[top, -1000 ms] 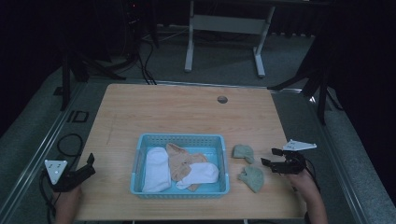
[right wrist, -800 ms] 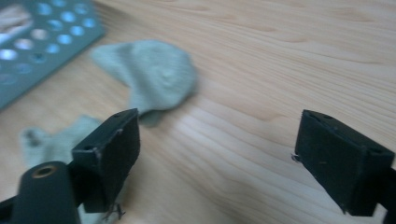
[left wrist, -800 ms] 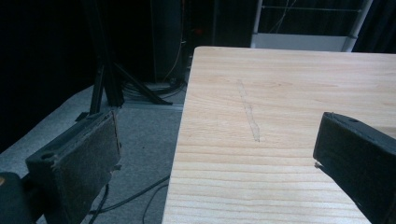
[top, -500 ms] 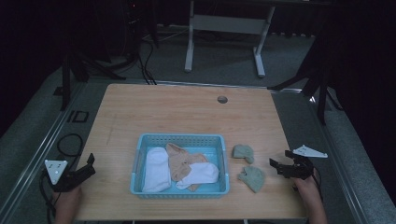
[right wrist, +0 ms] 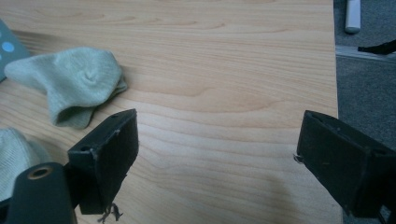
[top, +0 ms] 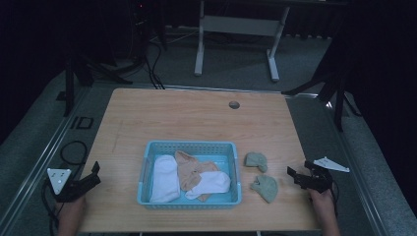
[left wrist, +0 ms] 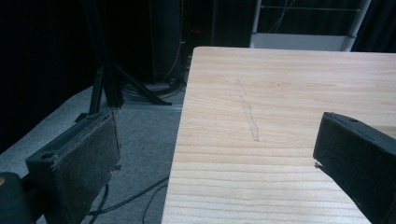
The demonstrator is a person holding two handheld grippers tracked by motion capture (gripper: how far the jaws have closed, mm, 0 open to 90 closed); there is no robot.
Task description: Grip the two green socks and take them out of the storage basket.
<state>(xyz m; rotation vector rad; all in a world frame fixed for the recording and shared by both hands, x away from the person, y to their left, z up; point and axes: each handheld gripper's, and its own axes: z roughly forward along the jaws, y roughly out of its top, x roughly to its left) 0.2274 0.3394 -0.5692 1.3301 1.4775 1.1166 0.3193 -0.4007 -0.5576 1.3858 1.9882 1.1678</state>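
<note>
Pale wood grain runs across the table (top: 196, 113) under both of your grippers, with dark floor and stands beyond its far edge. Your right gripper (top: 301, 176) sits near the table's right edge with its jaws spread wide; they have just been opening, and nothing lies between them, only bare wood in the right gripper view. Just off the tip of its left-hand jaw in that view lies one green sock (right wrist: 70, 84), flat on the table and apart from the pad, and a second green sock (right wrist: 14, 158) shows at the left edge, lower down. From the high view, the nearer green sock (top: 265, 187) lies just beside the gripper, between it and the blue basket (top: 192, 145), and the other green sock (top: 256, 160) sits a little farther back, close to the basket's right wall. Inside the basket lie two white socks (top: 164, 178) and a tan sock (top: 189, 169), overlapping. Your left gripper (top: 93, 173) rests at the table's left edge, well apart from the basket, its jaws also wide with nothing between them.
</note>
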